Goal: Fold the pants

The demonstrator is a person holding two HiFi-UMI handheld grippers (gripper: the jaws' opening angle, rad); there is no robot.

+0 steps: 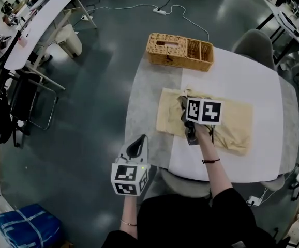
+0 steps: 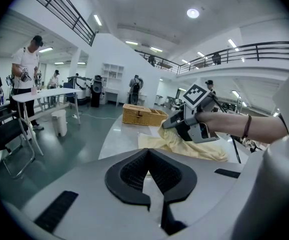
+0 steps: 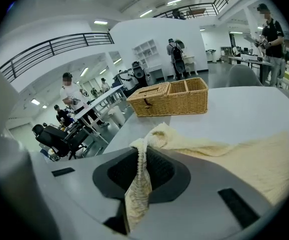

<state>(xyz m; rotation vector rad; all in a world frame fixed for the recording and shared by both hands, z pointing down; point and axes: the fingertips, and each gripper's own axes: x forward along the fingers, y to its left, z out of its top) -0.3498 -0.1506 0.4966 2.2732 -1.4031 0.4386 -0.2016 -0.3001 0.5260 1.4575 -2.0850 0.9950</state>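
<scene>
Plainly, right tongs [image 3: 139,159] pinching cream pants [image 3: 244,159], basket [image 3: 172,99] beyond

The person wears a black top whose sleeves [image 1: 227,204] leave the forearms bare, a thin dark band [image 1: 210,160] round the right wrist and a fine pale bracelet [image 1: 128,222] round the left. The left hand-held gripper [image 1: 140,140] and the right hand-held gripper [image 1: 182,102] have smooth light-grey housings with small dark rectangular patches. Each has black ribbed jaw pads in a spade-shaped black surround and a white cube [image 1: 129,179] printed with black square markers.
</scene>
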